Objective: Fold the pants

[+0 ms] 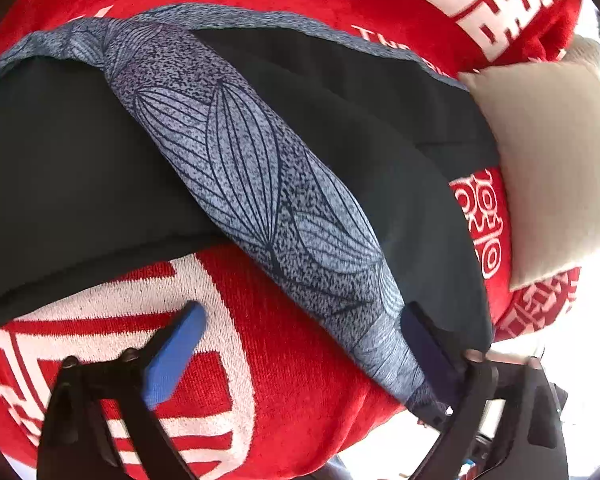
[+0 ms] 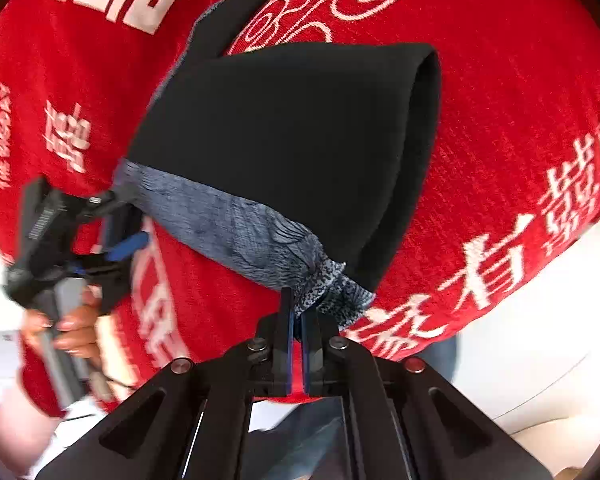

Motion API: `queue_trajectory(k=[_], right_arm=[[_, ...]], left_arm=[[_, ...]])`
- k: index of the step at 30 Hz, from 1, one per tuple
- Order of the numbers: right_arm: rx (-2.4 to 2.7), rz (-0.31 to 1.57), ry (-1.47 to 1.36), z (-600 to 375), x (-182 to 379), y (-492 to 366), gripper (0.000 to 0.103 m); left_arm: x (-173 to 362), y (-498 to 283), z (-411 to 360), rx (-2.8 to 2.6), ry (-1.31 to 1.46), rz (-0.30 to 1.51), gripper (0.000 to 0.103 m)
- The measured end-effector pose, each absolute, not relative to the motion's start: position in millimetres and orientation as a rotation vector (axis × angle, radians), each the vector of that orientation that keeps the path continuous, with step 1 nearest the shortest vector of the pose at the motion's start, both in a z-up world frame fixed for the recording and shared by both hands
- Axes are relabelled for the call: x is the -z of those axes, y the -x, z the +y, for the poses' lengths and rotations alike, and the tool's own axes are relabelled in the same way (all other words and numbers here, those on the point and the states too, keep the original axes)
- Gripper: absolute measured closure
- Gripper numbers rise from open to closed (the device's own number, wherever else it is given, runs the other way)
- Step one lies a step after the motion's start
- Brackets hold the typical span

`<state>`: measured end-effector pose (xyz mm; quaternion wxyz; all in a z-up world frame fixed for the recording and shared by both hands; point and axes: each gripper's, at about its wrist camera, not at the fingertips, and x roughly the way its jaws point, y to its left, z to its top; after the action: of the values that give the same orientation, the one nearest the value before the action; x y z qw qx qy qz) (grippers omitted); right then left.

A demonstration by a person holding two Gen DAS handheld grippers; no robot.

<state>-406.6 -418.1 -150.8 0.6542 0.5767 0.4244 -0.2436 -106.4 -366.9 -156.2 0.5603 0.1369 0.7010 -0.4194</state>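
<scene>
In the right wrist view, the right tool (image 2: 297,320) sits nearest, its two blue-lined fingers (image 2: 289,344) pressed together on the corner of the grey leaf-patterned waistband (image 2: 260,236) of the pants (image 2: 300,140). The pinched fabric bunches just above the fingertips. From there the waistband runs up and to the left, and the black body of the pants rises beyond it as a doubled layer with a rounded fold at its far right edge. Everything lies on a red blanket (image 2: 480,140) with white characters.

At the left of that view the left tool (image 2: 128,236) is held by a hand (image 2: 66,326), at the other end of the waistband.

In the left wrist view the left tool (image 1: 300,340) stands spread wide. Its blue left finger (image 1: 172,356) rests over the bare red blanket (image 1: 292,380), apart from the cloth. Its right finger (image 1: 424,344) lies against the near end of the waistband (image 1: 252,172), at the edge of the black pants (image 1: 60,184); whether it presses there I cannot tell. The waistband stretches diagonally away to the upper left, with black cloth on both sides. Farther right, a beige cushion (image 1: 556,160) sits on the blanket beside the pants.
</scene>
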Motion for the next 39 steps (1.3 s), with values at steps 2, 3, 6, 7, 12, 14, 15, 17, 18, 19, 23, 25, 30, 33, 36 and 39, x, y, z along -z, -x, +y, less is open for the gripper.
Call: queue_trajectory(k=[2, 3, 6, 7, 12, 14, 15, 17, 18, 19, 23, 25, 30, 33, 36, 39], right_arm=[[0.505, 0.959, -1.342, -425, 147, 406, 0.100], [0.479, 0.965, -1.352, -429, 144, 406, 0.100], [0.414, 0.992, -1.368, -439, 144, 402, 0.099], [0.401, 1.008, -1.363, -440, 146, 400, 0.097], [0.360, 1.087, -1.306, -446, 154, 387, 0.095], [0.348, 1.096, -1.319, -448, 159, 387, 0.095], [0.341, 1.107, -1.333, -448, 163, 387, 0.095], [0.315, 1.124, -1.378, -449, 169, 390, 0.099], [0.299, 1.114, -1.420, -450, 170, 391, 0.100], [0.286, 1.090, -1.453, -453, 169, 392, 0.100], [0.206, 0.970, -1.519, -471, 138, 390, 0.100], [0.184, 0.934, -1.505, -483, 121, 386, 0.100], [0.146, 0.855, -1.454, -528, 83, 365, 0.100], [0.145, 0.823, -1.420, -559, 68, 354, 0.100], [0.152, 0.814, -1.347, -594, 51, 341, 0.100], [0.179, 0.850, -1.257, -632, 44, 318, 0.100]], left_arm=[[156, 104, -370, 0.959, -0.310, 1.663, 0.035], [157, 103, -372, 0.950, -0.303, 1.675, 0.050], [157, 100, -375, 0.906, -0.289, 1.718, 0.051], [156, 100, -375, 0.890, -0.279, 1.721, 0.051], [157, 104, -382, 0.865, -0.268, 1.743, 0.051], [156, 108, -389, 0.877, -0.264, 1.740, 0.051], [154, 109, -392, 0.888, -0.259, 1.737, 0.055], [150, 115, -398, 0.914, -0.264, 1.723, 0.079], [147, 117, -401, 0.921, -0.267, 1.720, 0.086], [144, 118, -402, 0.920, -0.259, 1.717, 0.086], [118, 113, -405, 0.936, -0.200, 1.695, 0.089], [107, 109, -409, 0.942, -0.184, 1.680, 0.089], [93, 99, -428, 0.943, -0.159, 1.660, 0.089], [88, 92, -441, 0.938, -0.136, 1.648, 0.089], [85, 83, -457, 0.943, -0.121, 1.634, 0.089], [86, 76, -477, 0.952, -0.134, 1.614, 0.089]])
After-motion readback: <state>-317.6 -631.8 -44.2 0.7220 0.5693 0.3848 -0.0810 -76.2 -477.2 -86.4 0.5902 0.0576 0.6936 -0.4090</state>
